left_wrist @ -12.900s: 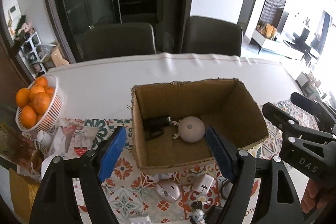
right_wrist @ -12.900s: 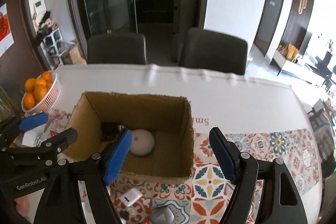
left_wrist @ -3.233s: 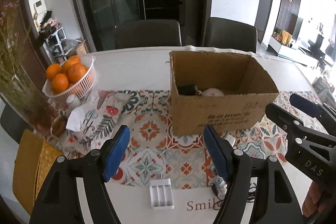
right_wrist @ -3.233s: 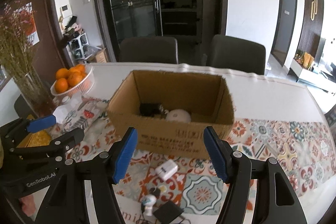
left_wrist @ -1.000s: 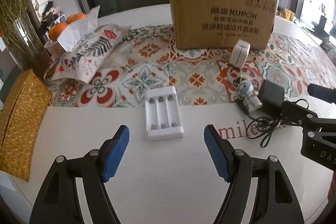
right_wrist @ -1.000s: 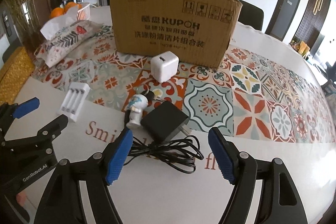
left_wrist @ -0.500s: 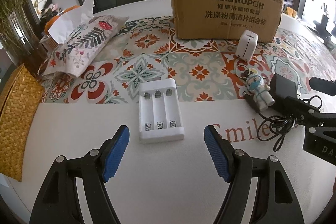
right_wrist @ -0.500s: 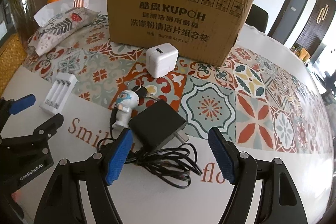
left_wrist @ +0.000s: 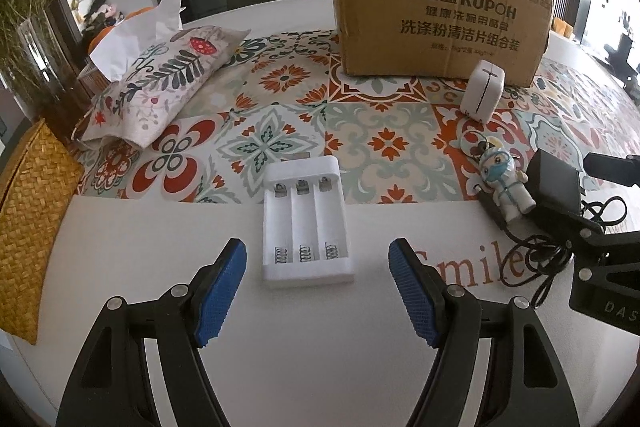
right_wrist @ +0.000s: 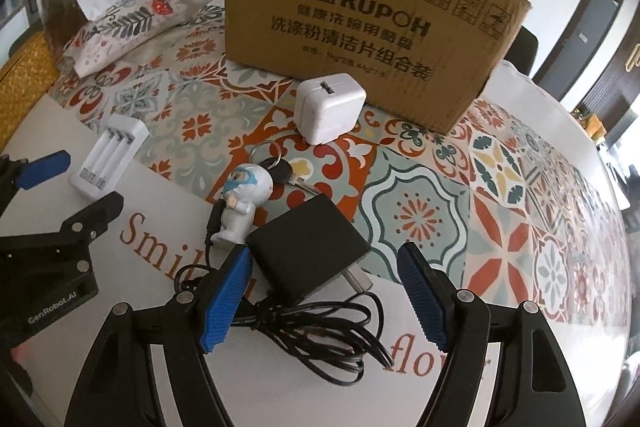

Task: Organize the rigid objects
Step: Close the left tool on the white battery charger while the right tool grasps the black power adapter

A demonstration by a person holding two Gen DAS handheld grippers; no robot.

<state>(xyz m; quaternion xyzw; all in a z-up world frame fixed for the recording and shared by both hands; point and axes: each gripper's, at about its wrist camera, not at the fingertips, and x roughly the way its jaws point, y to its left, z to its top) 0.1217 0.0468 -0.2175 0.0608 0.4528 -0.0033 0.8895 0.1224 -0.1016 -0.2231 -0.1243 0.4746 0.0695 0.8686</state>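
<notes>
With the cardboard box [left_wrist: 436, 3] as landmark, both pickups are in approach: the left hand-held gripper [left_wrist: 318, 269], wide, faces the battery charger [left_wrist: 306, 223] before it; the right hand-held gripper [right_wrist: 326, 281], wide, straddles the black adapter [right_wrist: 306, 253]; closing follows.

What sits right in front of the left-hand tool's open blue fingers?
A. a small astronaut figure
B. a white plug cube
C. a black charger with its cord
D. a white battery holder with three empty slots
D: the white battery holder lies between the left gripper fingers' line, slots empty.
</notes>
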